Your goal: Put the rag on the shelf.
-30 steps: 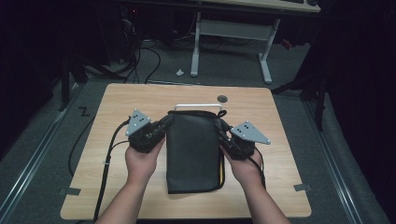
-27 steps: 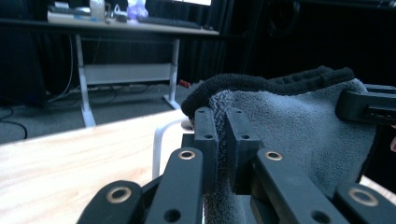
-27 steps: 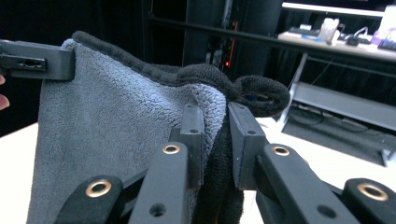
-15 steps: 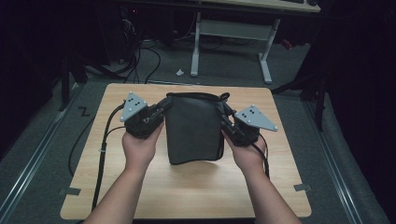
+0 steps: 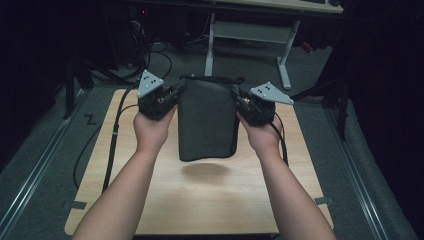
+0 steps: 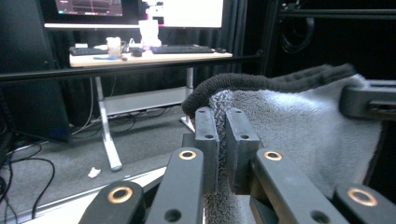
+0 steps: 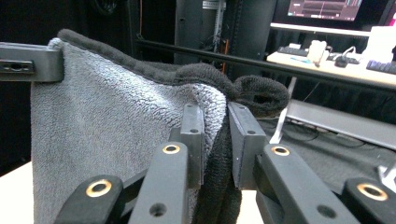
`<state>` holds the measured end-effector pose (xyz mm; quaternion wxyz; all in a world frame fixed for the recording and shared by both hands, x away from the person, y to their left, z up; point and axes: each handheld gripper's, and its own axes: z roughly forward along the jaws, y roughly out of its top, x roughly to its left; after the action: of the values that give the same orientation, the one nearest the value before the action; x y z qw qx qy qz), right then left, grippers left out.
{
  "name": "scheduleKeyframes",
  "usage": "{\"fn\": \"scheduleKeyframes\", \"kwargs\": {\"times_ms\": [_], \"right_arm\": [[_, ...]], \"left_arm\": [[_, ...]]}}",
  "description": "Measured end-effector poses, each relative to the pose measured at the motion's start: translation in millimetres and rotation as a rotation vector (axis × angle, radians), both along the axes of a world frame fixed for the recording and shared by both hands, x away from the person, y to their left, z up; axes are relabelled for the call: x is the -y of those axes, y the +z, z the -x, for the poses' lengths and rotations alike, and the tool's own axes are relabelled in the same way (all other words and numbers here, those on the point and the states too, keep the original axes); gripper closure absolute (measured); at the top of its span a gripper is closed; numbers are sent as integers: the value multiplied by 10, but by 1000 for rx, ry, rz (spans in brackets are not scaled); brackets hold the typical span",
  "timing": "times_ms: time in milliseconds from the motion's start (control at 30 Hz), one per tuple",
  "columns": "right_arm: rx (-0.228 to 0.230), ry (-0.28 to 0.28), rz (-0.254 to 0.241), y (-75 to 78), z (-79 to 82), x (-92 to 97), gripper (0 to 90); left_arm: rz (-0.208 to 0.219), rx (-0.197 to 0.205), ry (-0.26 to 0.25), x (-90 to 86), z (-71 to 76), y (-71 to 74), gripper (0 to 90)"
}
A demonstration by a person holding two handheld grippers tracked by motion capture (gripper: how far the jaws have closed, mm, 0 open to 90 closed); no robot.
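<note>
Black jaws of the left gripper [image 6: 217,149] were clamped on the towel's [image 5: 207,117] near top corner, pile bunched between the pads; the right gripper [image 7: 217,144] pinched the opposite top corner the same way. Towel, dark grey, folded double, hung free between the two hands above the table [image 5: 165,200], its lower edge clear of the wood and a soft shadow beneath

Risks, as judged:
- each hold took in only a narrow margin of cloth; a jerk or widening of the hands could pull a corner out and drop that side
- folded layers might not all be caught; an inner layer could slide and the towel fall open unevenly
- hands drifting to unequal height would skew the hang

Hard to make out:
- layer count at either pinch, lost in the pile
- loop or bunched hem near the right corner [image 7: 257,95], shape unclear
- towel's far face, turned away
- room beyond the table mostly dark; a desk [image 6: 149,56] with keyboards stood behind
</note>
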<state>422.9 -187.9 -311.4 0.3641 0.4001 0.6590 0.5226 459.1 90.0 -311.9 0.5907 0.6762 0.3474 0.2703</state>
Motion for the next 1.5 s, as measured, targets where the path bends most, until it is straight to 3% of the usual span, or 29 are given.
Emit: {"fn": "scheduleKeyframes", "kwargs": {"times_ms": [100, 200, 300, 433, 633, 733, 833, 1000, 1167, 1233, 1400, 1500], "right_arm": [[-1, 6, 28, 20, -194, -4, 785], [-23, 9, 19, -21, -361, 27, 786], [-51, 15, 23, -124, -517, 58, 786], [-89, 12, 75, -279, -659, 83, 785], [-147, 5, 80, -464, -739, 141, 787], [-168, 11, 107, -540, -752, 137, 797], [-180, 14, 126, -608, -752, 132, 799], [-218, 37, 66, -680, -770, 181, 797], [-245, 38, 85, -798, -789, 193, 799], [-254, 42, 46, -840, -793, 222, 798], [-269, 60, 8, -868, -802, 260, 796], [-275, 74, 1, -878, -803, 278, 797]], "left_arm": [[-22, -21, 16, 29, -196, -28, 849], [-45, -48, 5, 44, -385, -82, 849], [-58, -82, -2, 49, -514, -180, 850], [-100, -131, -8, 100, -635, -343, 851], [-119, -180, -23, 138, -693, -527, 854], [-142, -208, -26, 149, -698, -634, 856], [-128, -232, -30, 139, -698, -712, 858], [-114, -272, -37, 116, -716, -835, 859], [-122, -308, -54, 122, -732, -979, 860], [-120, -326, -63, 132, -739, -1035, 860], [-70, -359, -80, 99, -753, -1147, 860], [-69, -366, -90, 106, -746, -1199, 861]]}}
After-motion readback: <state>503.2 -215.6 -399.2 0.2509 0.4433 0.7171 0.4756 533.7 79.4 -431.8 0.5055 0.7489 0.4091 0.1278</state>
